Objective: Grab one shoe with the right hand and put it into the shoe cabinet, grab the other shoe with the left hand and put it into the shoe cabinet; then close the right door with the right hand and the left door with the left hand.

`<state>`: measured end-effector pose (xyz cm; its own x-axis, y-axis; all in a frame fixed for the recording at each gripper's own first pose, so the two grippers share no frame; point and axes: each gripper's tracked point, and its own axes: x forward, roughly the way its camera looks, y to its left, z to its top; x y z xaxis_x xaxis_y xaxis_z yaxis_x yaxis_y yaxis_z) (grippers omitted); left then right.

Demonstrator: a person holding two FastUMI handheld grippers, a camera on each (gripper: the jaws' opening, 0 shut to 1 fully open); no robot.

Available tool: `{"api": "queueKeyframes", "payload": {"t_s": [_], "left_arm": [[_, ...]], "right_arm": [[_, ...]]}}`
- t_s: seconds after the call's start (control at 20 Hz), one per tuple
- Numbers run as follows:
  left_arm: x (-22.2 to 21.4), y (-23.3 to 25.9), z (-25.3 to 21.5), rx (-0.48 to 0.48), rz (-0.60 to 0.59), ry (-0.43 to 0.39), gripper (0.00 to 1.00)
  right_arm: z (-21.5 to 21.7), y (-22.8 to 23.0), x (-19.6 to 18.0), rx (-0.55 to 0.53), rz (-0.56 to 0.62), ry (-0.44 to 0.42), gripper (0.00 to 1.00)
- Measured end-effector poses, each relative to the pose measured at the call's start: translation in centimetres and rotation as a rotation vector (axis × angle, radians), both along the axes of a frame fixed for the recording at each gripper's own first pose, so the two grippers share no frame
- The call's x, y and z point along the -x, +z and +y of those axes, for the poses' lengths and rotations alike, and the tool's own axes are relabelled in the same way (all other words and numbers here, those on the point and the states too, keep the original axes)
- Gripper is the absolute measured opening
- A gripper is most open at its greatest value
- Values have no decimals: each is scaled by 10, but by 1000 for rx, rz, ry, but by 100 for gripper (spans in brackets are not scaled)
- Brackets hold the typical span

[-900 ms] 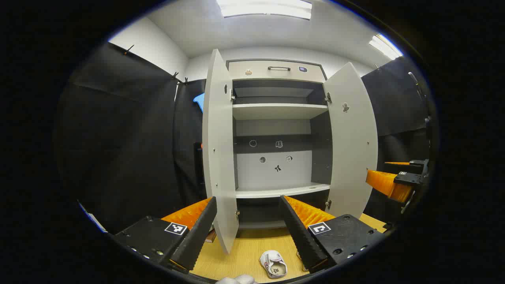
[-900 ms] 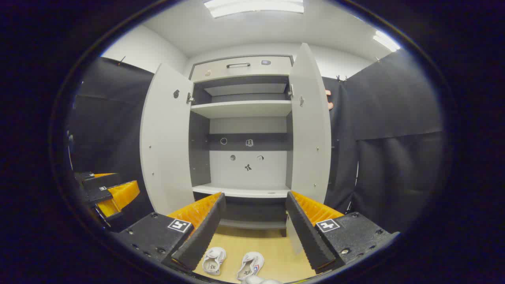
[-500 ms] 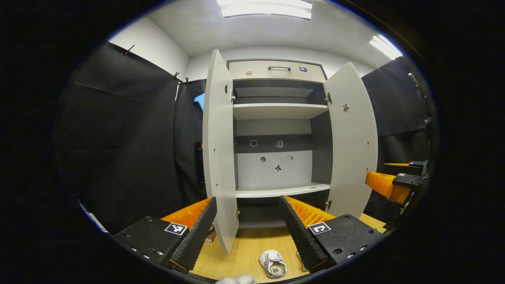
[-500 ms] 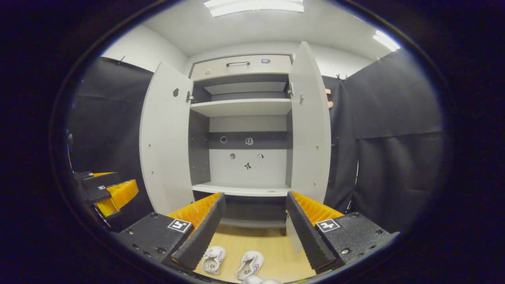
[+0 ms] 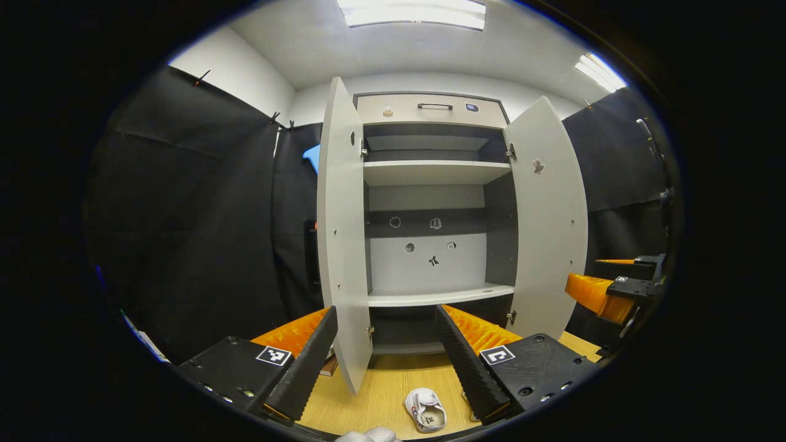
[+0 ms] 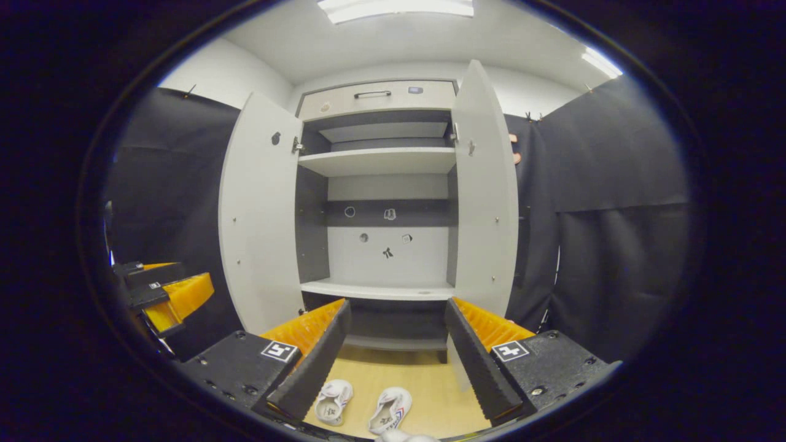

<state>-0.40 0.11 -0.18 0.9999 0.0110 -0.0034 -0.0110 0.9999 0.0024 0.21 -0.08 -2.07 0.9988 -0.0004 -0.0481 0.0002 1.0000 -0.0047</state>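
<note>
**Shoes low and ahead of both tongs, nothing gripped yet**

While both grippers hang in front of the open shoe cabinet (image 6: 381,184), the pair of small white shoes sits on the wooden floor (image 6: 430,393) below and just ahead of the fingertips, short of the cabinet base. Right gripper (image 6: 393,359): jaws wide, nothing between them. In the right gripper view both shoes lie in the gap between its fingers, w/ the right shoe (image 6: 390,409) near centre & the left shoe (image 6: 333,401) just beside it, close to the left-hand finger. Long axes run roughly toward the cabinet, openings facing up; toe vs heel end hard to tell at this size. They lie near each other, not touching.

Left gripper (image 5: 385,353): jaws also wide, empty. In its own view one shoe (image 5: 425,409) shows low betw. the fingers, off to the right-hand side; a sliver of the other seems tucked behind the right-hand finger, can't confirm.

Judgement: right gripper is better lined up, so per task it goes first: dip down & fwd, straddle the nearer shoe across its width.

Pose: both grippers held about level, aimed at the lower shelf (image 6: 377,290), side by side and well apart. Left door (image 6: 258,215) & right door (image 6: 485,184) both swung fully open, shelves bare. No shoe stowed yet.
</note>
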Motion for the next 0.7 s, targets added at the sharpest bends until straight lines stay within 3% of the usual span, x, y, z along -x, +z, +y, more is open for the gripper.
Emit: {"api": "queueKeyframes", "payload": {"t_s": [0.3, 0.7], "left_arm": [[1, -5, 1, -1, 13, -4, 95], [0, -27, 2, 1, 72, -16, 96]], "right_arm": [[-5, -64, 0, 4, 148, -3, 100], [13, -218, 9, -53, 508, 33, 98]]}}
